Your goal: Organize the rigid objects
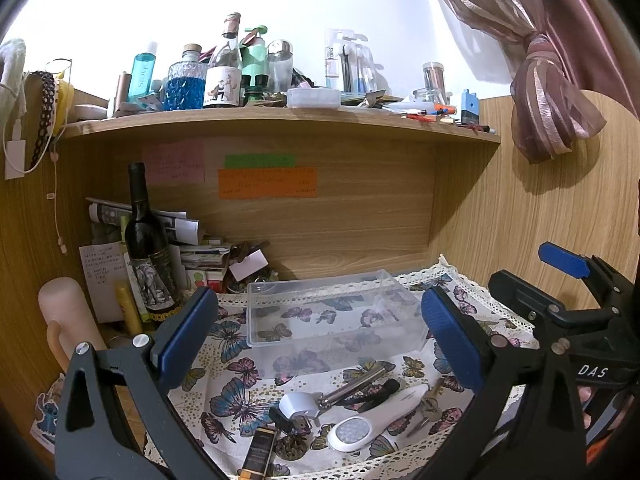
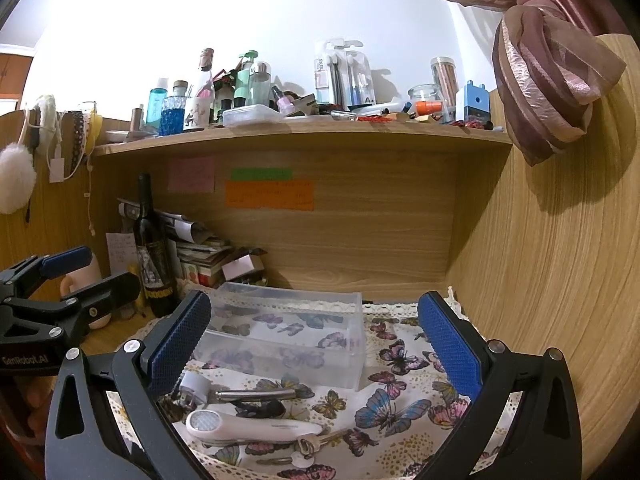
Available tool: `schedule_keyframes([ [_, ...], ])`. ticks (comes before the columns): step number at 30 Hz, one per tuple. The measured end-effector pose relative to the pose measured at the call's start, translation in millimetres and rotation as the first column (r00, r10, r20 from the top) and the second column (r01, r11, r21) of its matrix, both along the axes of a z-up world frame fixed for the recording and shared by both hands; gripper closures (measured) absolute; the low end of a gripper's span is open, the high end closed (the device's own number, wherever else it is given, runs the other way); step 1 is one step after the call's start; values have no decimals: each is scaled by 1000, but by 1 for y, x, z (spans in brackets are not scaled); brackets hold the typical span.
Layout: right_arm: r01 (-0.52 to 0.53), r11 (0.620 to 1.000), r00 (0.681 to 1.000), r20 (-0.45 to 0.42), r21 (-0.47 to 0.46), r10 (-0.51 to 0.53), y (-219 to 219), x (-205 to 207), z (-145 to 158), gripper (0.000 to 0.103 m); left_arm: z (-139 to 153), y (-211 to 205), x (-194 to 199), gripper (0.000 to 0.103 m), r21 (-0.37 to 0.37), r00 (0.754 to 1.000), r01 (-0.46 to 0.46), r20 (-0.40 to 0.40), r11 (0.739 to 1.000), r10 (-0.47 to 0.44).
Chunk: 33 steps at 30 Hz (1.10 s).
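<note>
A clear plastic box (image 1: pixel 334 312) stands empty on the butterfly cloth (image 1: pixel 240 396); it also shows in the right wrist view (image 2: pixel 288 336). In front of it lie a white handheld device (image 1: pixel 376 420) (image 2: pixel 256 426), a white plug adapter (image 1: pixel 298 406) (image 2: pixel 194 386), a metal rod (image 1: pixel 354 386) (image 2: pixel 256 394), a black clip (image 1: pixel 380 392), a black-and-gold lighter (image 1: pixel 258 454) and keys (image 2: pixel 316 444). My left gripper (image 1: pixel 320 332) is open and empty above these objects. My right gripper (image 2: pixel 316 340) is open and empty too, over the cloth before the box.
A dark wine bottle (image 1: pixel 150 248) and a paper stack (image 1: pixel 200 256) stand at the back left. A cluttered shelf (image 1: pixel 280 120) hangs overhead. Wooden walls (image 2: pixel 540 280) close the right side. A pink cup (image 1: pixel 66 320) stands at the left. A curtain (image 2: pixel 548 68) hangs at upper right.
</note>
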State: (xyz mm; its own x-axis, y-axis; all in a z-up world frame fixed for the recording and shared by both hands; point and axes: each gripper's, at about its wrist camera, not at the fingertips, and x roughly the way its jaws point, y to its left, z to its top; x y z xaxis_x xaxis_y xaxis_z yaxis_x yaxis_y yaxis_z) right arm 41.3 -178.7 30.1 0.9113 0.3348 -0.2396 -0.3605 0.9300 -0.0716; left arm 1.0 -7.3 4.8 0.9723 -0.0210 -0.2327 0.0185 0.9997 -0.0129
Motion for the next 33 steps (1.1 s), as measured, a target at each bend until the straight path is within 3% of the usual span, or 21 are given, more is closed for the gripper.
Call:
schedule_keyframes([
  [33,-3,1000,1000,7,6,3,0,-4,1,0,4,-4,-3,0,-13,1000,13,9,1000,-13],
])
